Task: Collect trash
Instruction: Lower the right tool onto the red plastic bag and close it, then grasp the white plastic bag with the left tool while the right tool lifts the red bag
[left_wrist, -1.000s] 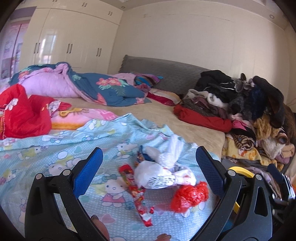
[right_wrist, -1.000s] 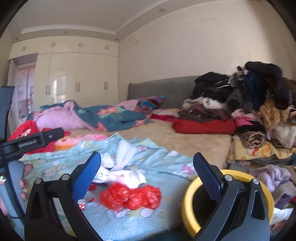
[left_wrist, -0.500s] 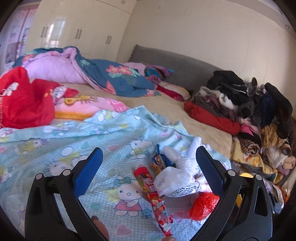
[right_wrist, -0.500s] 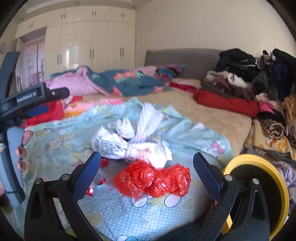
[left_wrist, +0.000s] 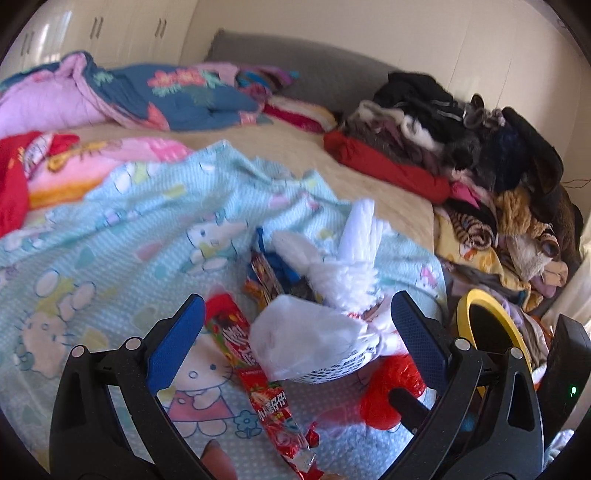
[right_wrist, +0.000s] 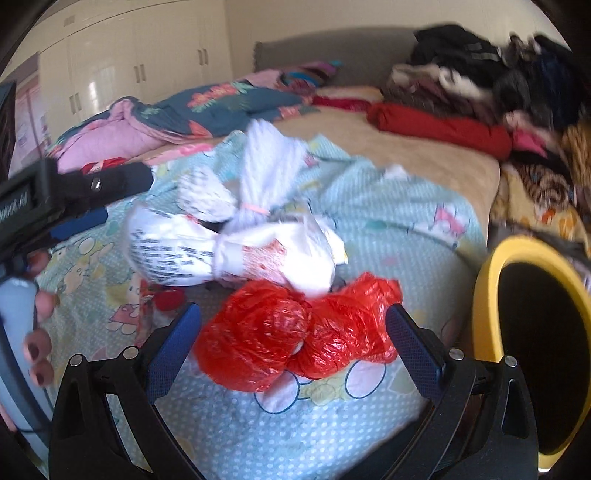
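Note:
A crumpled red plastic bag (right_wrist: 295, 332) lies on the light-blue cartoon blanket (right_wrist: 388, 229), and my right gripper (right_wrist: 293, 349) is open with its blue pads on either side of it. Behind it sits a knotted white plastic bag (right_wrist: 236, 240) with black print. In the left wrist view that white bag (left_wrist: 314, 332) lies between the open fingers of my left gripper (left_wrist: 299, 341). A long red snack wrapper (left_wrist: 258, 380) lies under it, more wrappers (left_wrist: 269, 273) sit behind, and the red bag (left_wrist: 388, 391) lies lower right.
A bin with a yellow rim (right_wrist: 532, 332) stands off the bed's right edge, also the yellow rim (left_wrist: 491, 332). Piled clothes (left_wrist: 461, 140) fill the right side of the bed, quilts (left_wrist: 147, 92) the far left. White wardrobes (right_wrist: 140, 62) stand behind.
Both grippers have moved forward and down toward the trash pile. The red bag now lies between the right fingers and the white bag between the left ones; both stay open.

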